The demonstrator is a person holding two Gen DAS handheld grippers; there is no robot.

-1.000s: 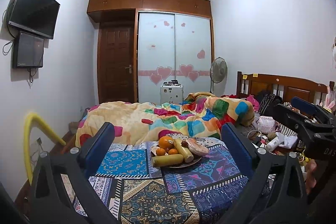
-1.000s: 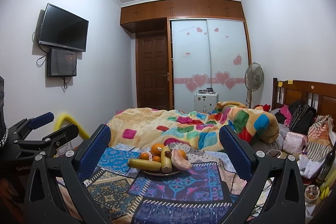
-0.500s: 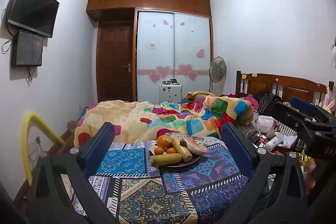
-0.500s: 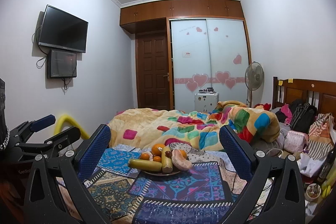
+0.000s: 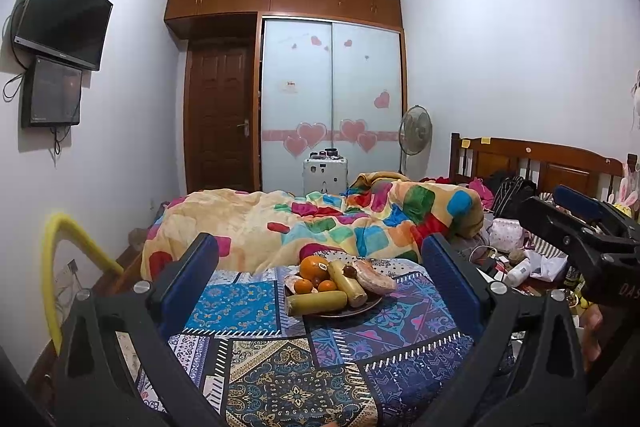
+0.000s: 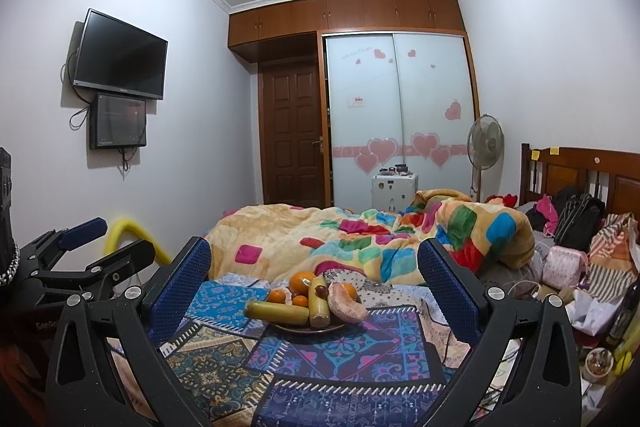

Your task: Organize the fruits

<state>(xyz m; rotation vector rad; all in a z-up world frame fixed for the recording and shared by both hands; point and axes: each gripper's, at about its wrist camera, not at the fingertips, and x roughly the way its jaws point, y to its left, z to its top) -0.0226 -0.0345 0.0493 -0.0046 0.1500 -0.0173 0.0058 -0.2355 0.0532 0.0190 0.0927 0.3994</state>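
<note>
Across the far half of both views, from 10 to 2 o'clock, a bed carries a rumpled quilt [image 5: 320, 223] of yellow cloth with bright colour blocks, and behind it stand a brown door [image 5: 218, 123] and a frosted sliding wardrobe [image 5: 332, 99] stuck with pink hearts. High at 10 o'clock on the wall a dark television [image 6: 120, 55] hangs above a smaller screen [image 6: 117, 121]. Nearer the cameras, at 6 o'clock, a patchwork cloth [image 5: 296, 367] in blue and navy prints covers the surface that bears the fruit. The left gripper [image 5: 320, 291] hovers above this cloth with its blue-padded jaws spread wide and nothing between them; in the right wrist view it also shows at 9 o'clock. The right gripper [image 6: 314, 291] is likewise spread wide and empty, and appears at 3 o'clock in the left wrist view. A standing fan [image 6: 485, 143] rises at 2 o'clock beside the wooden headboard [image 5: 536, 163]. Framed between the fingers of each gripper, well apart from both, a dark plate [image 5: 340, 311] sits on the cloth at the far edge, piled with fruit: two long yellow-green fruits [image 5: 318, 302] crossing each other, a large orange [image 5: 314, 267] at the back, small oranges [image 5: 303, 285] touching one another beside it, and a pinkish curved piece [image 6: 346, 301] lying at the right
</note>
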